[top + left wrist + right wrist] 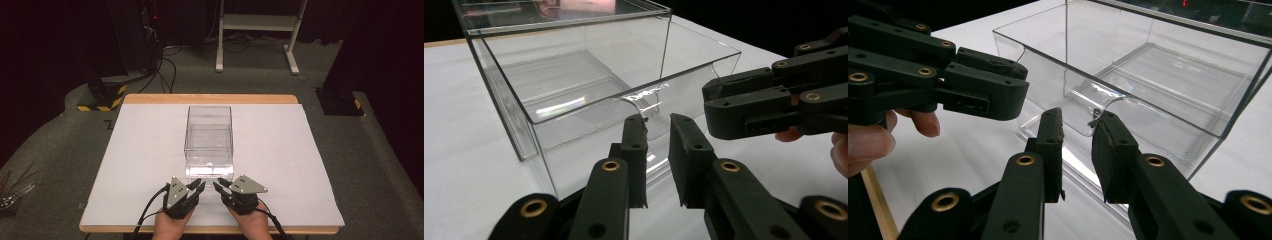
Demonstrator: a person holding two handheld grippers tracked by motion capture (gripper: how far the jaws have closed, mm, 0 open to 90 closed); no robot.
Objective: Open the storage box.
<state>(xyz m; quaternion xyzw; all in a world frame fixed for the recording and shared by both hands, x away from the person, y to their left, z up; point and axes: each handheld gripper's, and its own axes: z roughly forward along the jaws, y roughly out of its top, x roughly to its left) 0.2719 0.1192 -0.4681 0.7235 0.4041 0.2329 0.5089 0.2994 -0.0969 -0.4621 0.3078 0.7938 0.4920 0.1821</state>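
A clear plastic box (209,131) stands in the middle of the white table top (145,150), with a clear drawer (209,171) drawn partly out of its near end. The drawer front carries a curved clear handle lip (644,97) (1100,95). My left gripper (196,186) (656,122) points at that front from the near left, its jaws a narrow gap apart with nothing between them. My right gripper (220,184) (1078,120) mirrors it from the near right, jaws also slightly apart and empty. Each gripper view shows the other gripper, the right one (709,100) and the left one (1023,87), close beside the drawer corner.
A wooden strip (210,98) runs along the table's far edge. On the grey floor behind stand a black base with yellow-black stripes (102,102), a white frame (255,30) and a dark post foot (340,102). Loose tools (12,197) lie on the floor at left.
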